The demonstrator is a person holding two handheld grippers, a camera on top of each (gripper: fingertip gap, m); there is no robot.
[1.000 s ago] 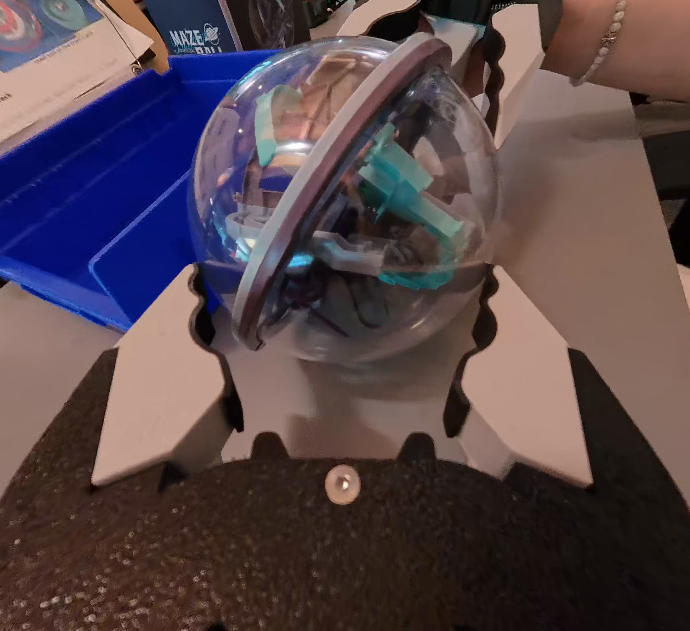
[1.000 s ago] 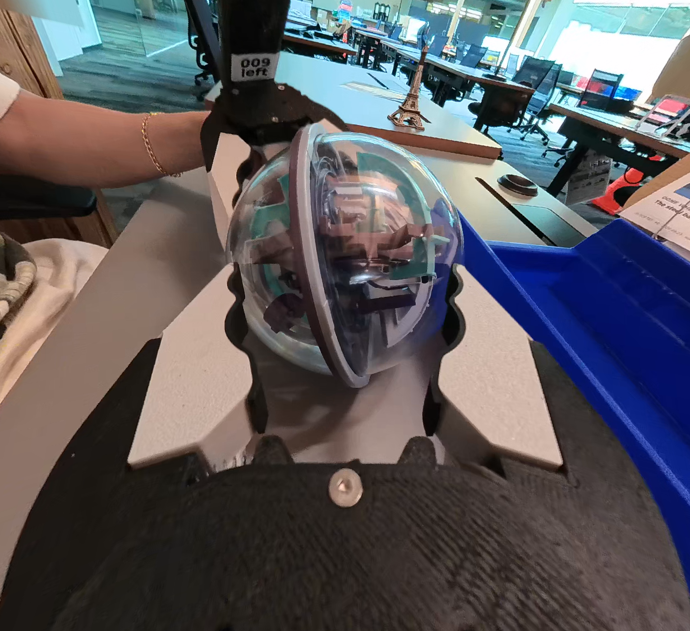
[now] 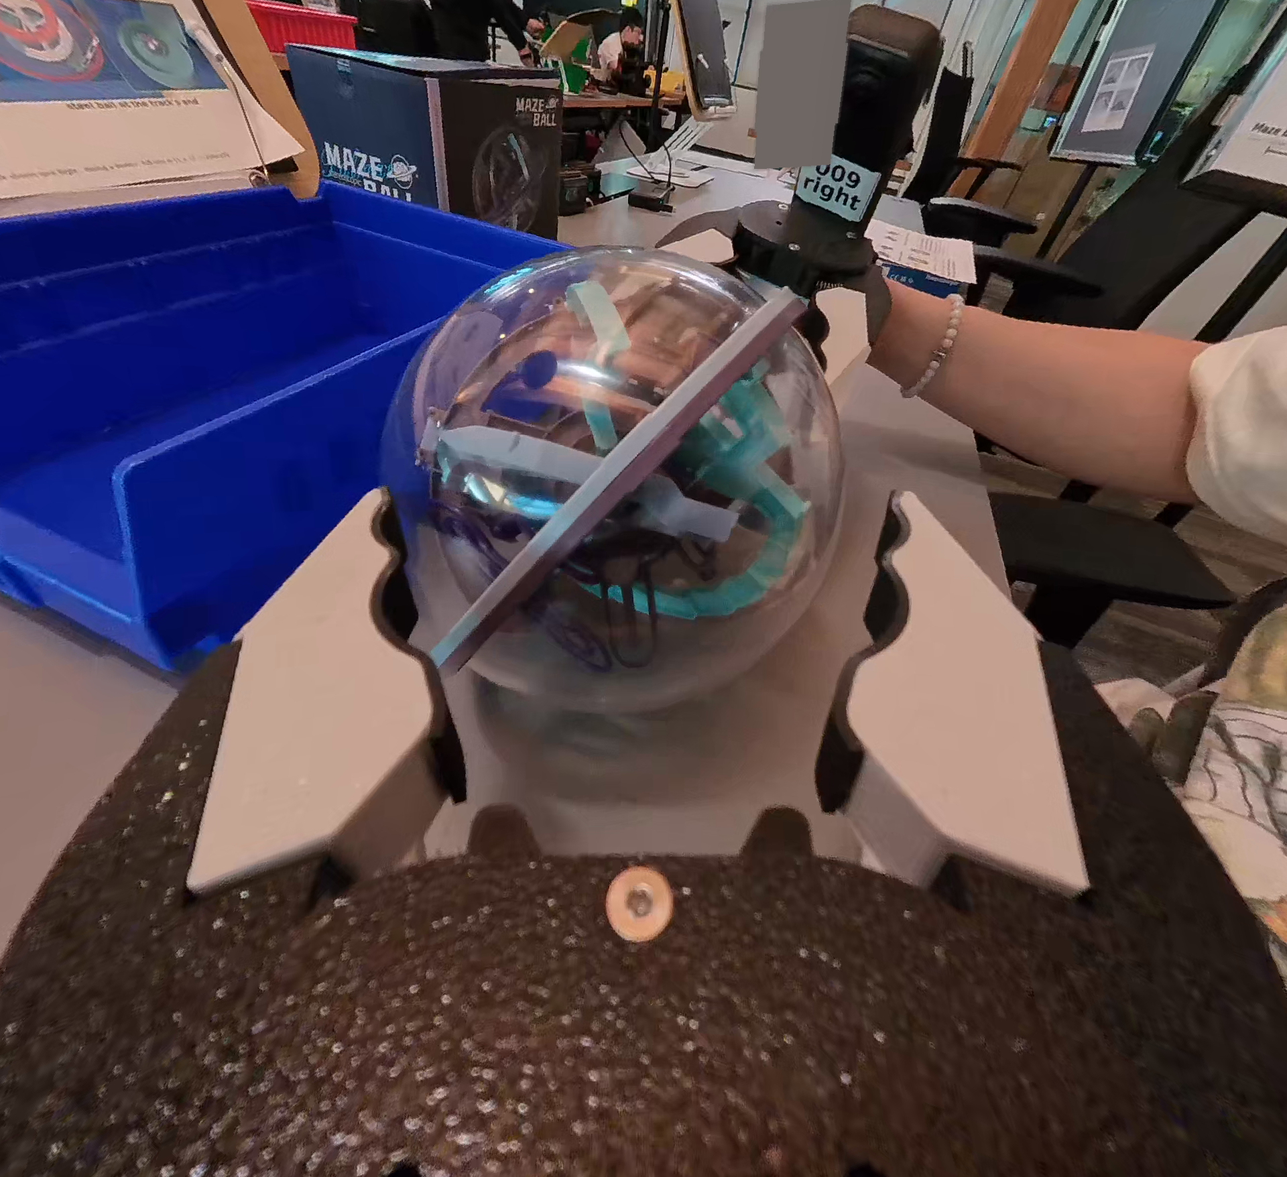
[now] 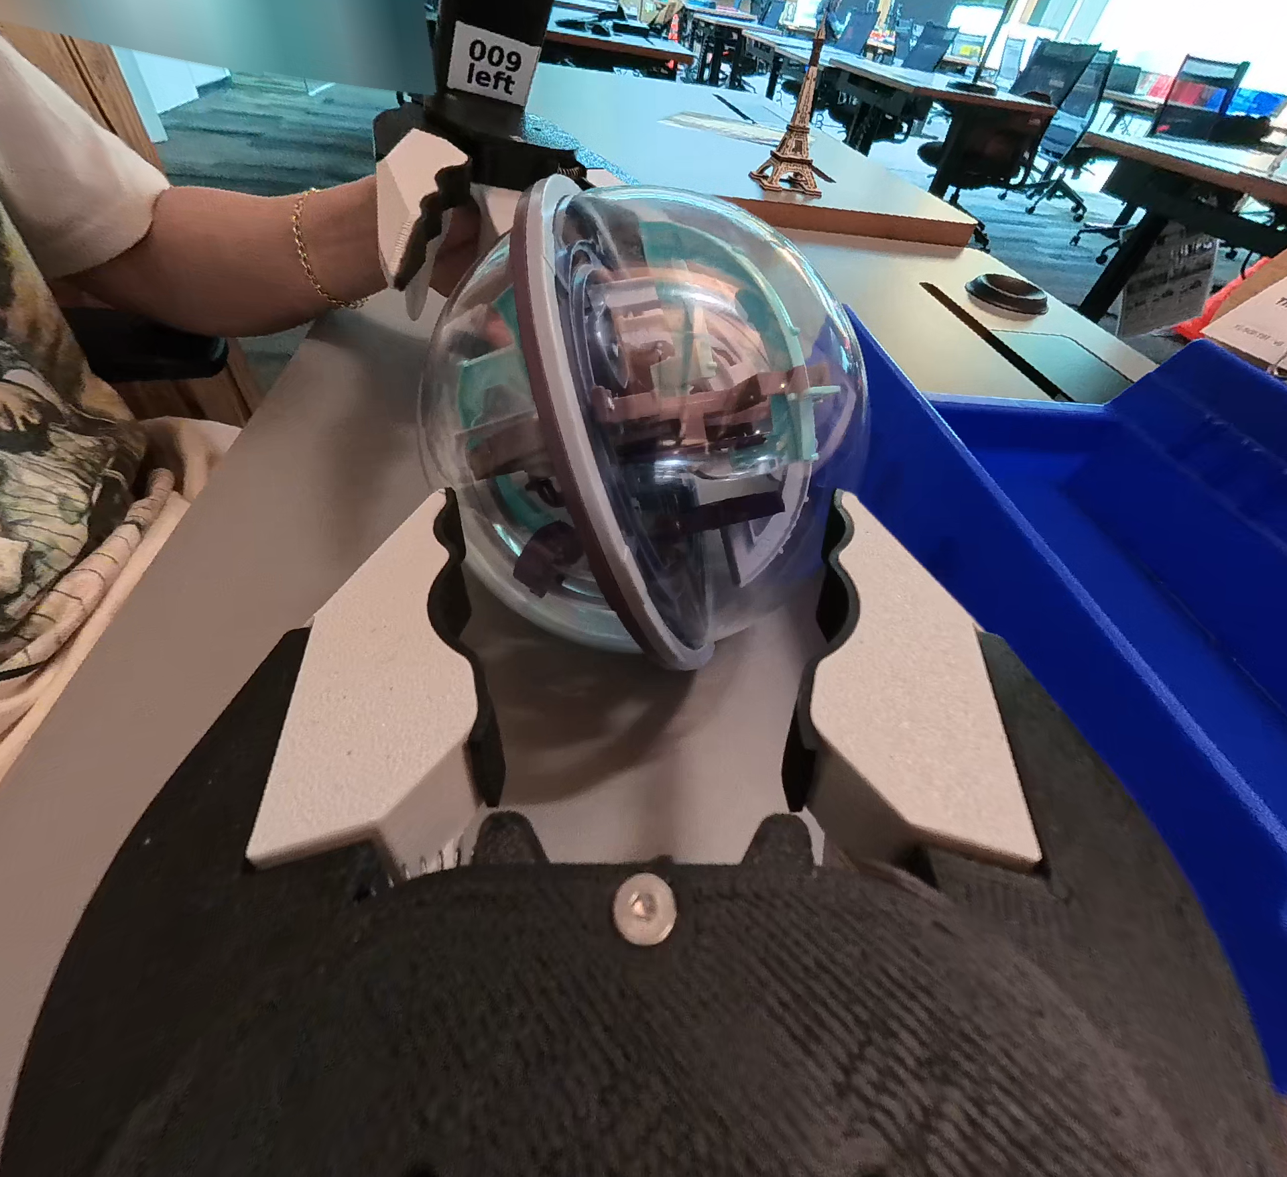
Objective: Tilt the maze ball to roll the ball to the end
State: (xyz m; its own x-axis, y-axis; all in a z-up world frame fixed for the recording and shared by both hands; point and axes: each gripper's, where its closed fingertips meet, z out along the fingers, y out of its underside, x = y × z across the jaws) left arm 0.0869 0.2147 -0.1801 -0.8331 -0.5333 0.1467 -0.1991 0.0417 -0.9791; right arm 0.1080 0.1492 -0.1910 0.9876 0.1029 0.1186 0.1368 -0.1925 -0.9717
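The maze ball (image 3: 613, 475) sat between the two grippers, above the grey table (image 3: 898, 440) and just beside the blue bin (image 3: 209, 419). The left gripper (image 3: 637, 558) had its fingers spread wide around the near side of the sphere; the right gripper (image 4: 641, 558) cradled the opposite side likewise. Whether either pad pressed the shell could not be told. The equatorial ring (image 3: 613, 482) lay steeply tilted. Both grippers stood equally near; the inner ball was not discernible

The maze ball (image 3: 613, 475) is glossy clear plastic around matt teal and brown plastic tracks. The blue bin (image 3: 209, 377) is smooth plastic, faintly shiny. The left gripper (image 3: 637, 558) has matt pale fingers (image 3: 313, 691) on a rough, speckled black body.
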